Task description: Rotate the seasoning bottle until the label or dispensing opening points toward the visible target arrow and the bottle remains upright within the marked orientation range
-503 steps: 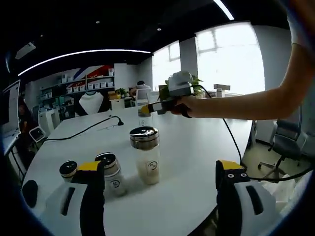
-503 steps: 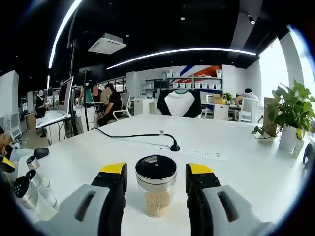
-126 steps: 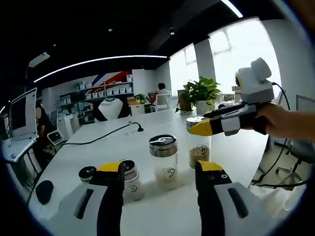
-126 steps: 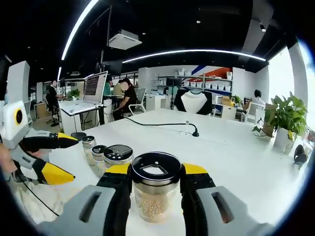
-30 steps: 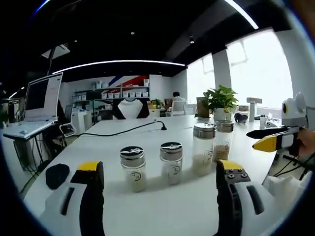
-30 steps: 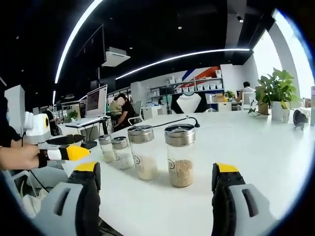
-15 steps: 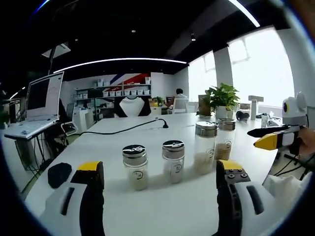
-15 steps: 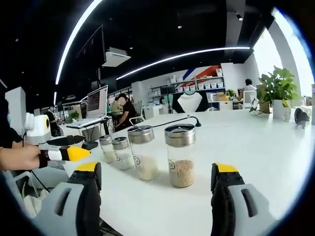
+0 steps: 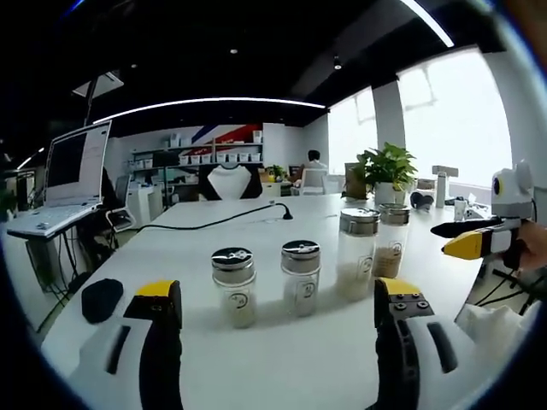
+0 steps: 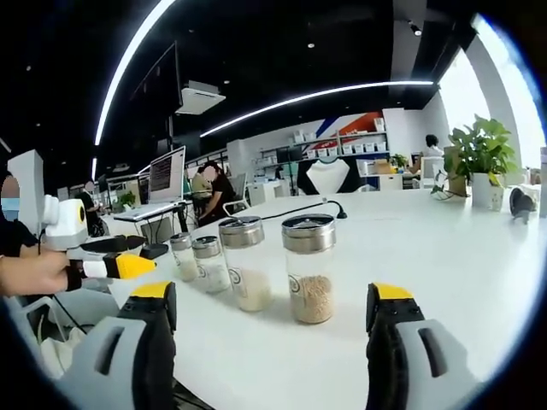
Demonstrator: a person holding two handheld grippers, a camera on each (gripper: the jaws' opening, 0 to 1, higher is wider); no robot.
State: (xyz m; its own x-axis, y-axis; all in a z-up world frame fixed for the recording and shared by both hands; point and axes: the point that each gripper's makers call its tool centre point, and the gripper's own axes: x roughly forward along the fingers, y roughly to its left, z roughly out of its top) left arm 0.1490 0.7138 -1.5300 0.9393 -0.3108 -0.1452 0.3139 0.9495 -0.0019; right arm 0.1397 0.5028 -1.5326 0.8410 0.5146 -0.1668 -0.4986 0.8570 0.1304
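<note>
1. So there are four clear glass seasoning bottles with shiny perforated metal caps, standing upright in a row on the smooth white table (image 9: 282,359). Each one has a small round logo on the glass.
2. In the left gripper view, the two short bottles sit closest: short bottle on the left (image 9: 233,286) and its twin (image 9: 301,278) just beside it. Both hold pale fine powder low down.
3. Then comes the tall bottle with whitish powder (image 9: 356,253), and right behind it the tall bottle of tan grains (image 9: 392,241), nearly touching.
4. From the right gripper view the order flips, so the tan-grain bottle (image 10: 308,266) is nearest, well out ahead of the tongs.
5. Left tongs (image 9: 278,307): grey plastic with yellow tips, spread wide apart, holding nothing and touching nothing. The short bottles sit beyond the gap.
6. Right tongs (image 10: 272,306): same look, also spread wide with nothing in them.
7. A black cable (image 9: 214,222) snakes across the table further back, and a matte black rounded lump (image 9: 101,299) lies near the left edge. A leafy green potted plant (image 9: 385,171) stands by the bright window.
</note>
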